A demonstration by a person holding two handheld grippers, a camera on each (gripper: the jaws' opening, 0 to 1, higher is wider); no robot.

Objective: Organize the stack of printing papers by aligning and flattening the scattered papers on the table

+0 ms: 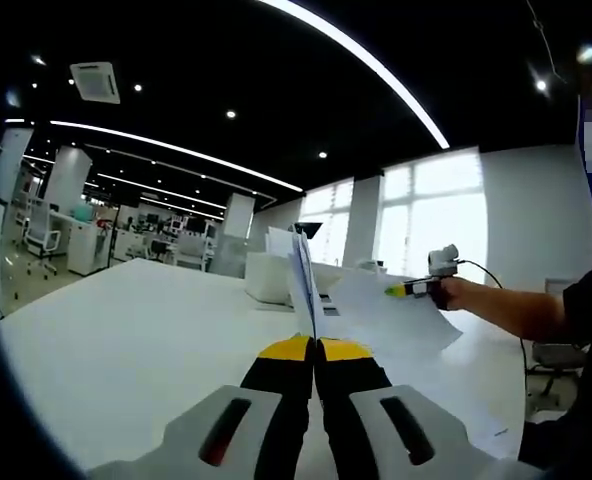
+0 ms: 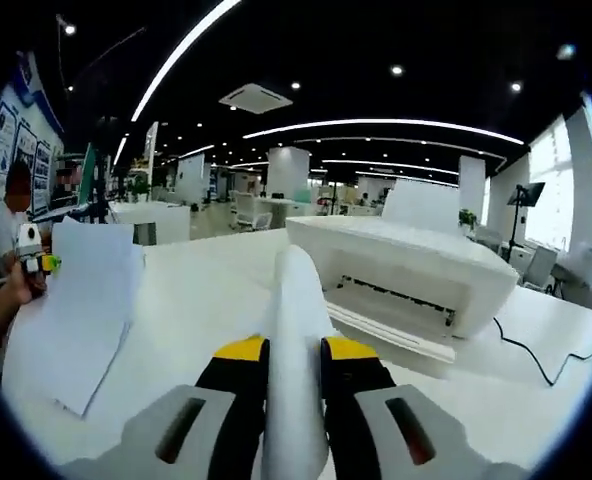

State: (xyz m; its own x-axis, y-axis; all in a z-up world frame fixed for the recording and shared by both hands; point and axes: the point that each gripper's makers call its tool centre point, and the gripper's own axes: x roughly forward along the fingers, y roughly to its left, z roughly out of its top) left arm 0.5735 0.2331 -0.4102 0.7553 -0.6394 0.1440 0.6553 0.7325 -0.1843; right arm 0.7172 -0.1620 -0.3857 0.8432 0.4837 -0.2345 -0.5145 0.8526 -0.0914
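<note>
The papers (image 1: 306, 275) (image 2: 294, 310) are being held upright above the table (image 1: 136, 330) (image 2: 201, 290), in front of the printer (image 2: 406, 270) (image 1: 268, 275), pinched edge-on between the closed jaws of the left gripper (image 1: 315, 347) and the right gripper (image 2: 294, 348).

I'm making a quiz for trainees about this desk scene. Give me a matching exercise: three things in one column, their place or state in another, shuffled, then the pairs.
Things:
1. printer
2. sheet of paper
3. black cable

Place or state:
a. clamped between the right gripper's yellow-tipped jaws
b. trailing across the table beside the printer
c. standing on the white table, white

Pairs: 1-c, 2-a, 3-b
</note>
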